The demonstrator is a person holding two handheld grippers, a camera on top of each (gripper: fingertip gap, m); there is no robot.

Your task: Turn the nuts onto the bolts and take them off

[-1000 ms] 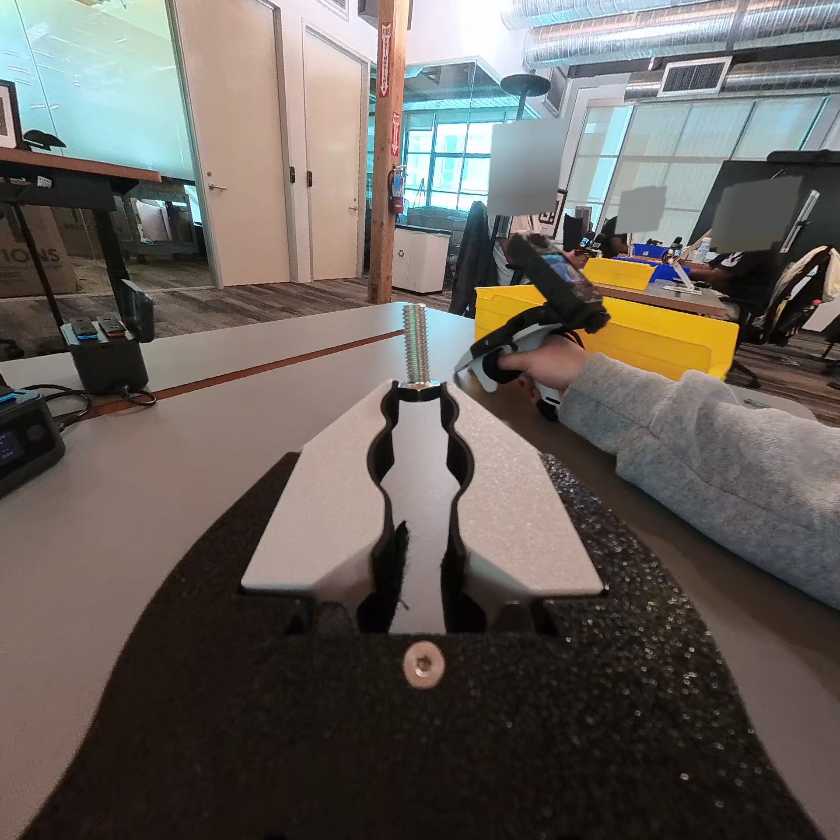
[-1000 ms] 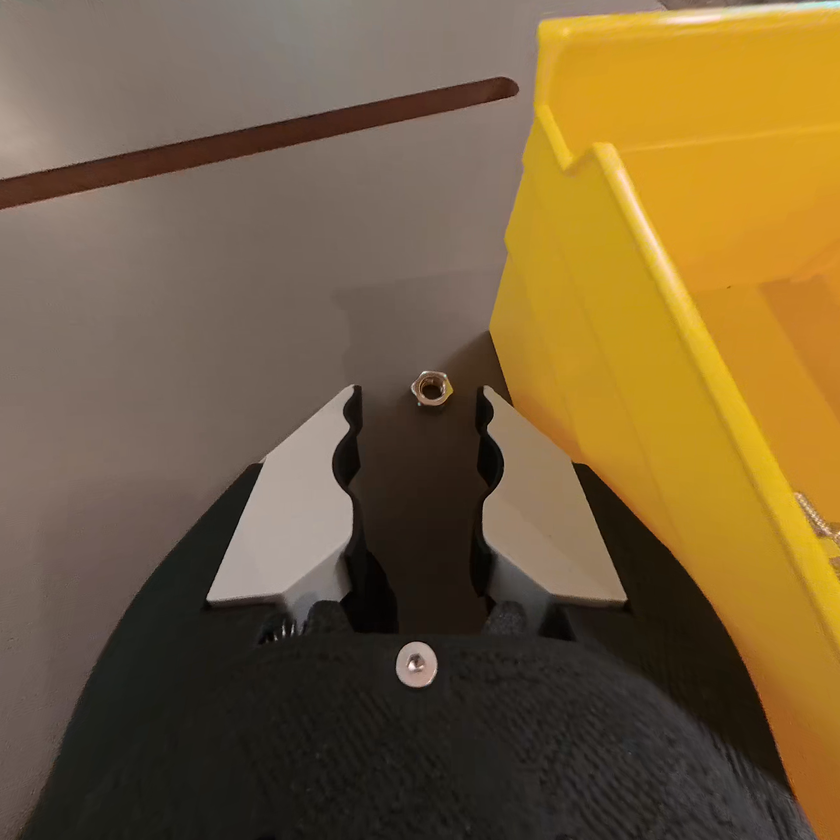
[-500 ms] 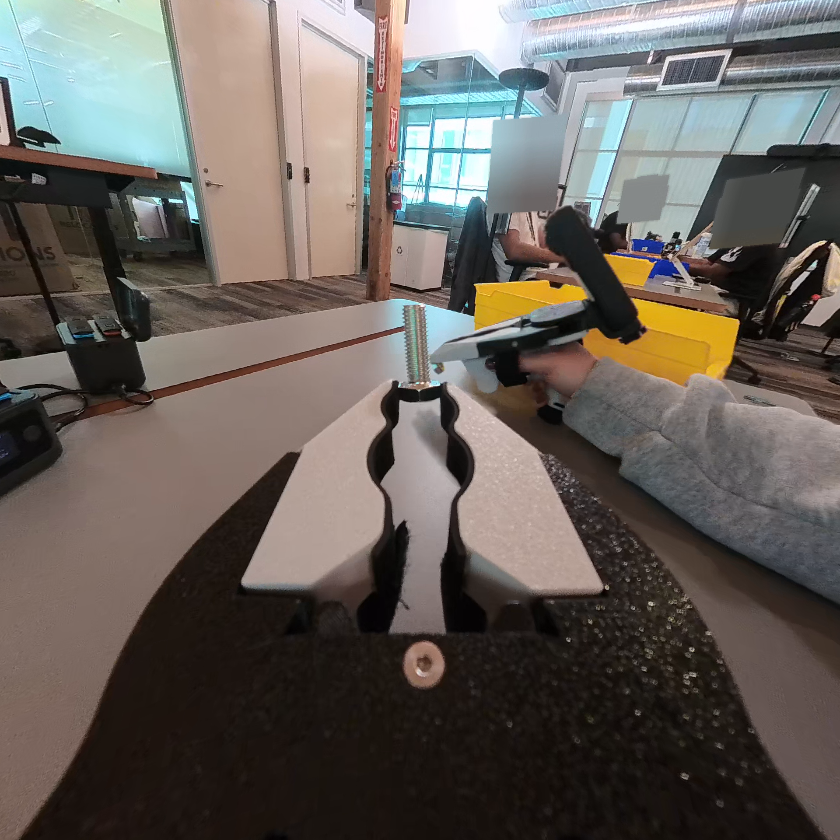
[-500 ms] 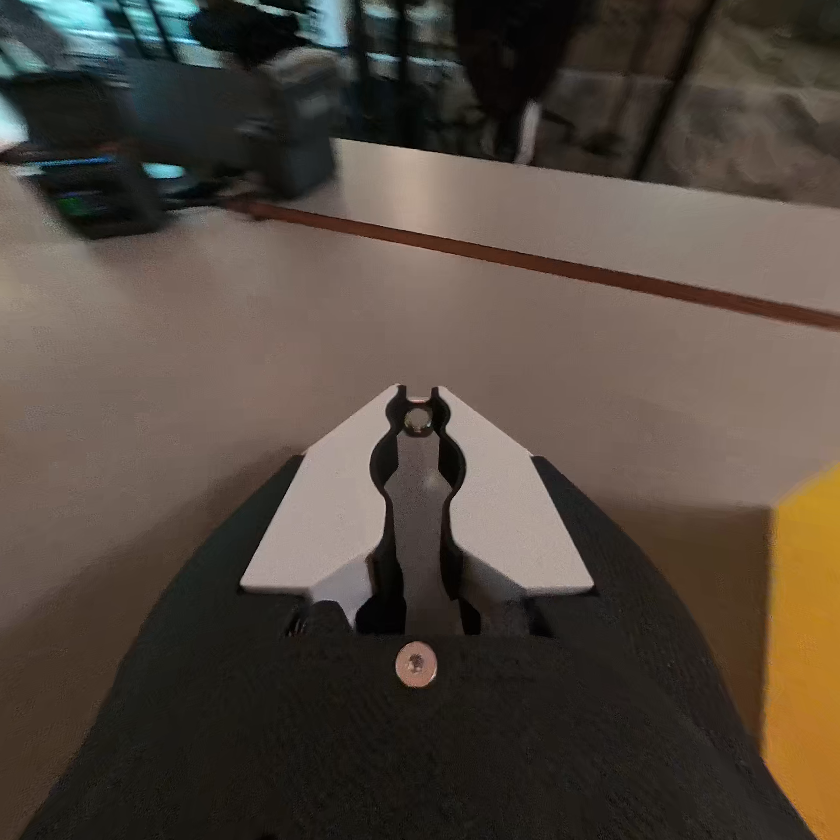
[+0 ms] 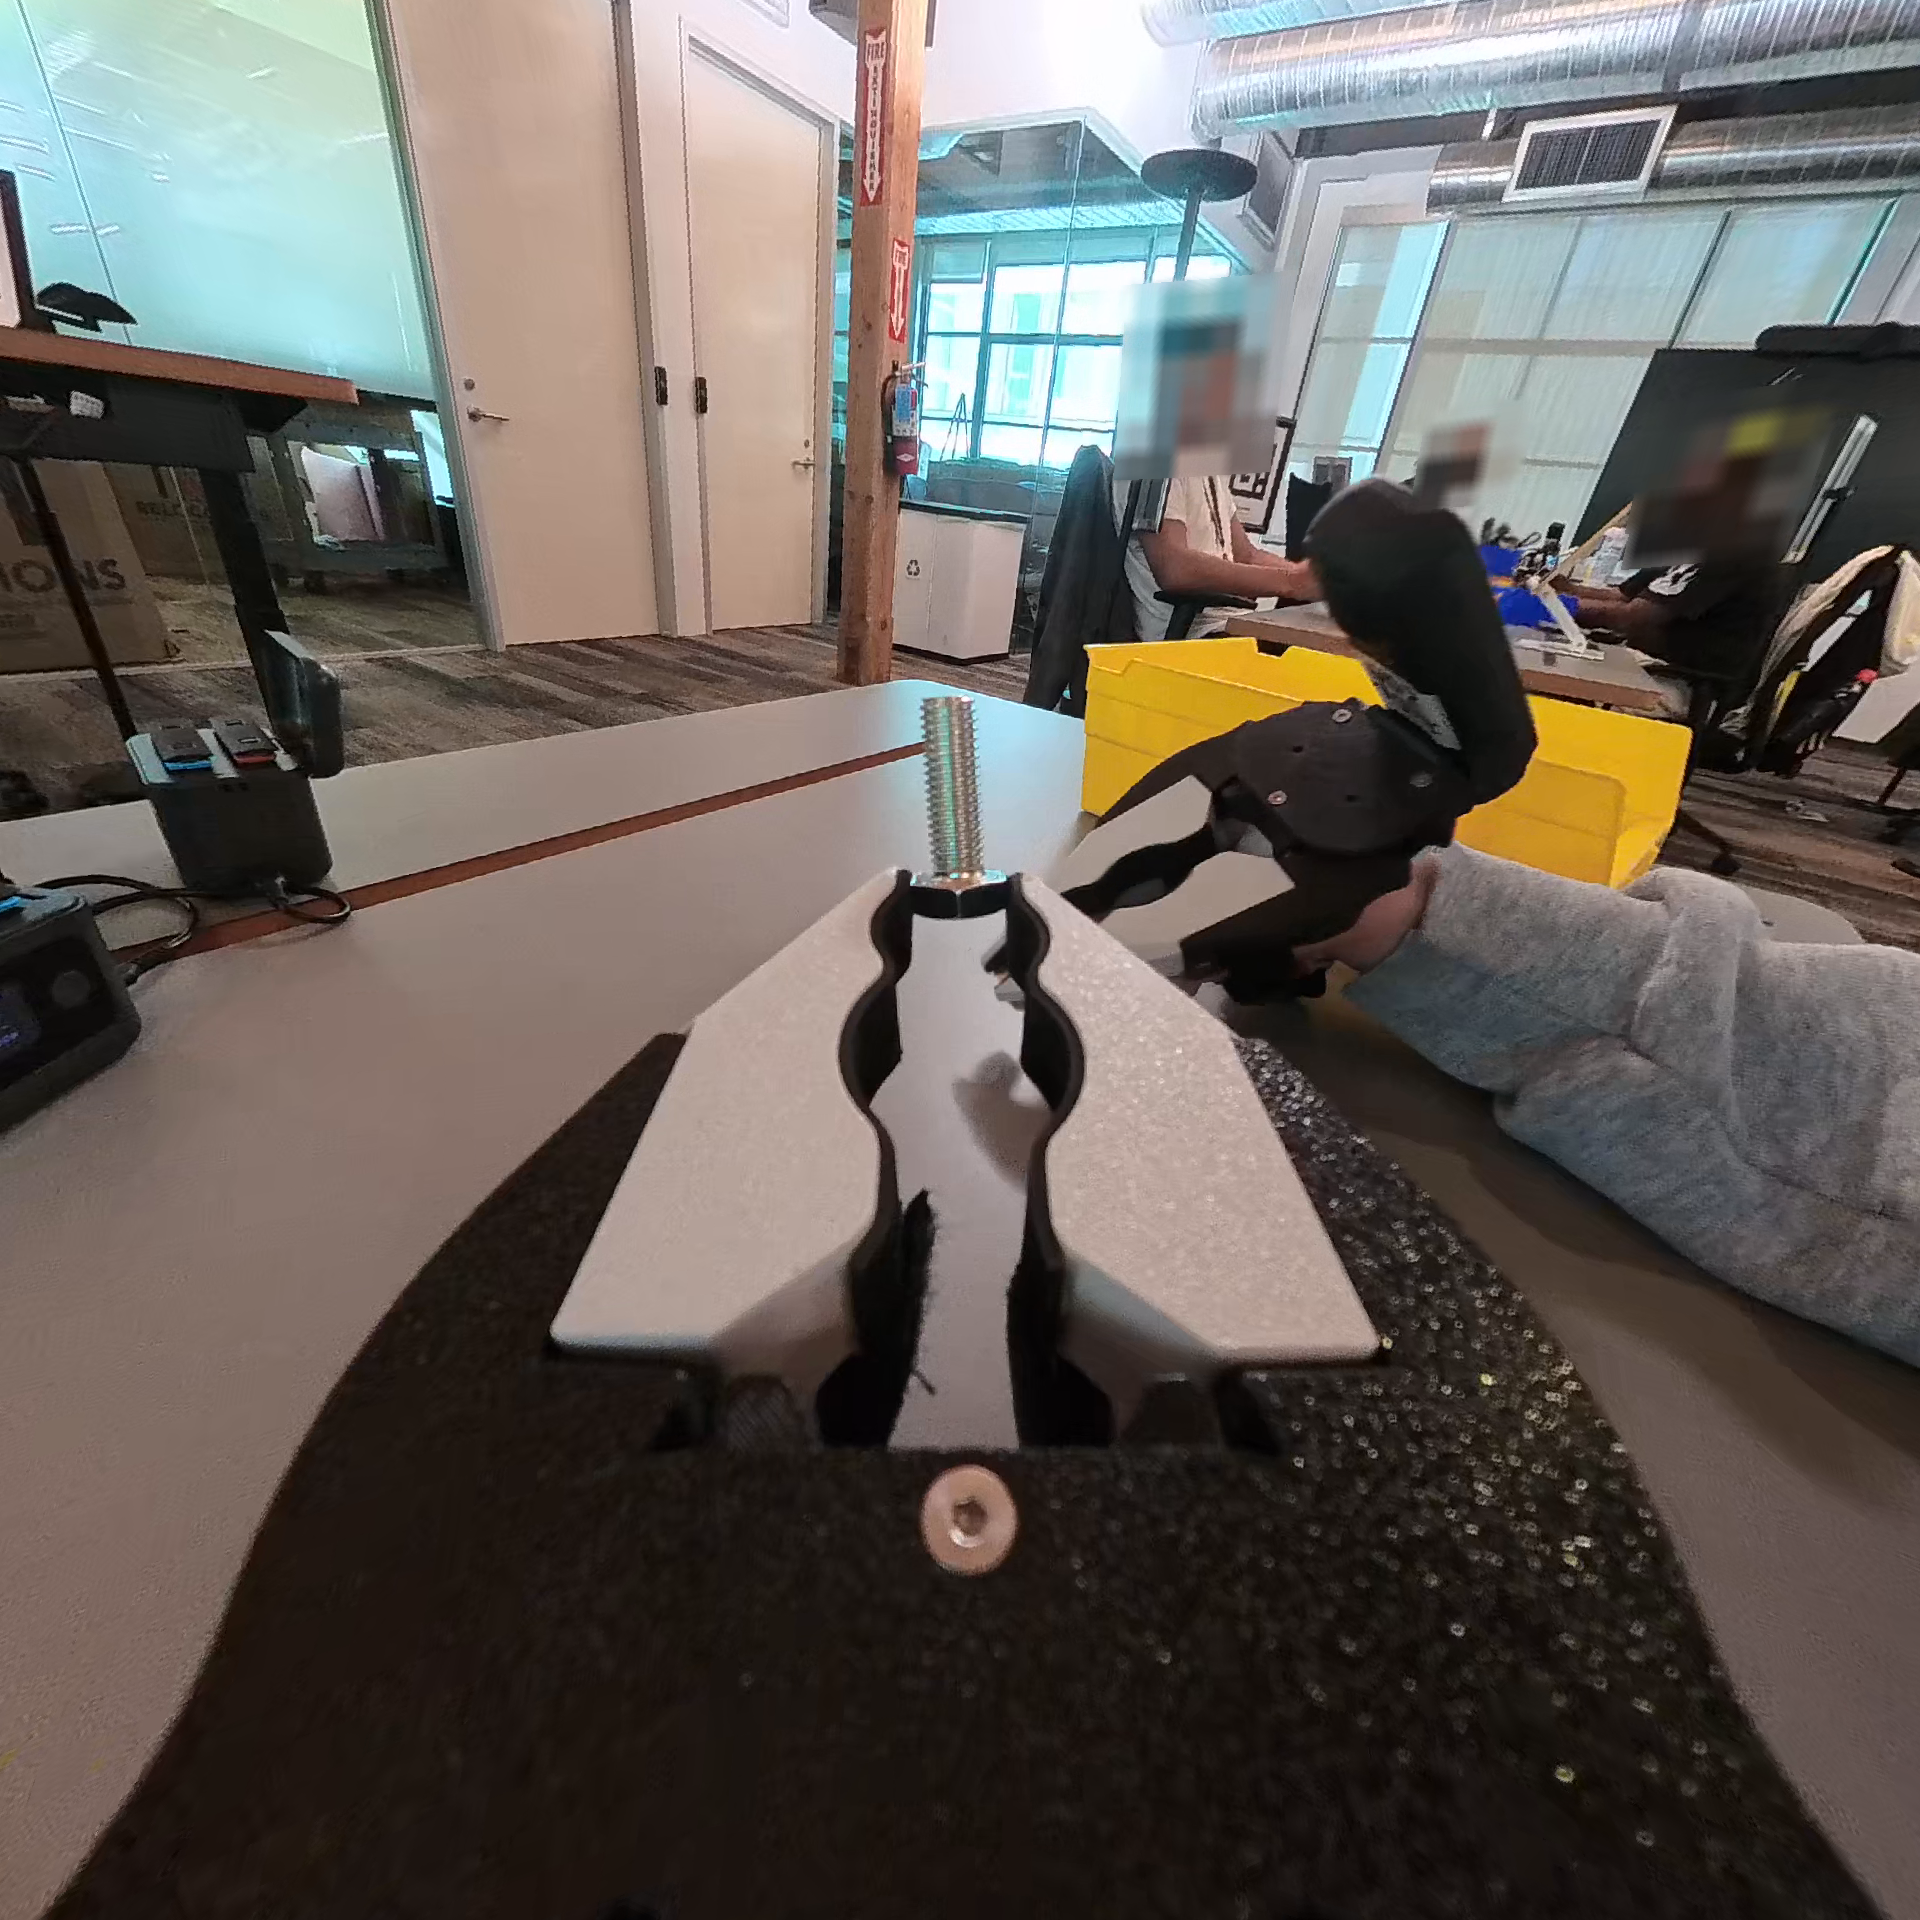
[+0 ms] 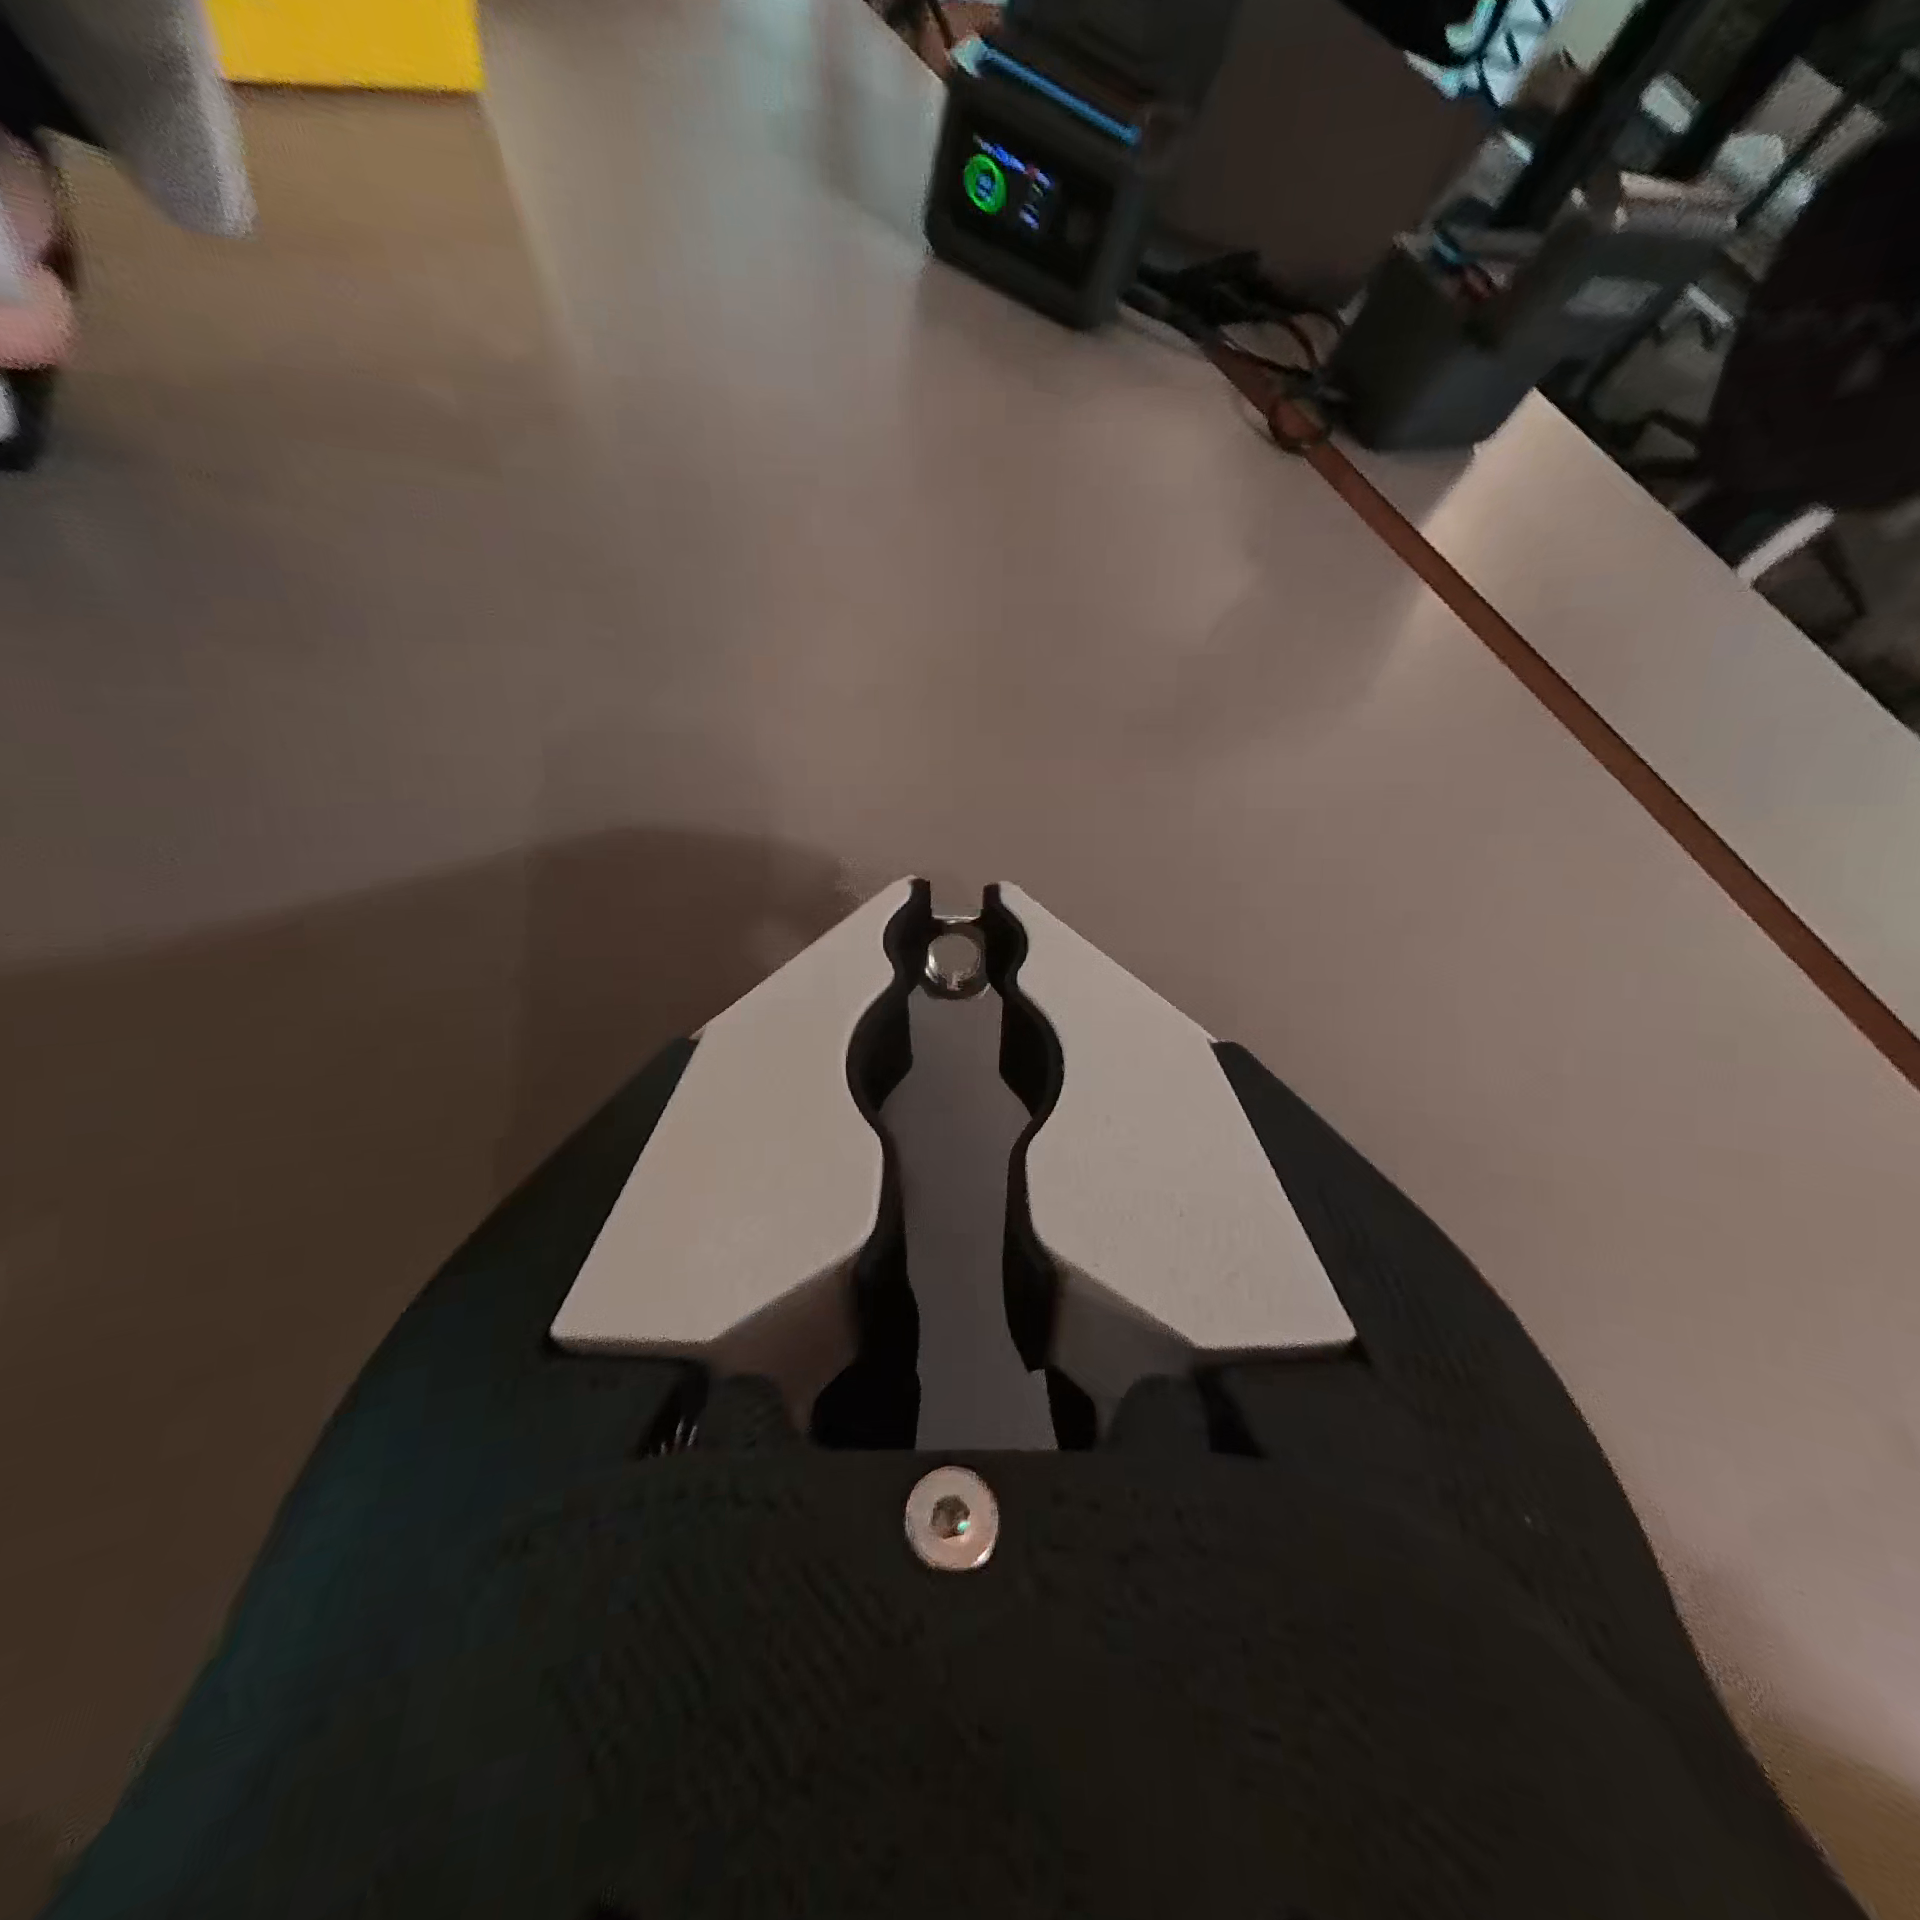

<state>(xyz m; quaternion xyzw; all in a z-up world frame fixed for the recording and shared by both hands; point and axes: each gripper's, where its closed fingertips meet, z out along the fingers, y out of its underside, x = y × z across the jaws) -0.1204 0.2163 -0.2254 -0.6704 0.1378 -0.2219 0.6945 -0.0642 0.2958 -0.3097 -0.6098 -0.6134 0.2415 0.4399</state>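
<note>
The left tool (image 5: 958,902) is closed on the hex head of the bolt (image 5: 954,798), which stands upright on the worktop (image 5: 416,1039) with its threaded shank pointing up and bare. The right tool (image 6: 954,914) is pinched almost shut on a small nut (image 6: 954,961) at its very tips; in the left wrist view it sits just right of the bolt, low and tilted. The right view is somewhat blurred, so how squarely the nut sits is hard to judge. The main risk is cross-threading: a nut brought down tilted would jam on the first thread. Held only at the tips, it could also slip and drop. Too much side push might tip the bolt.
</note>
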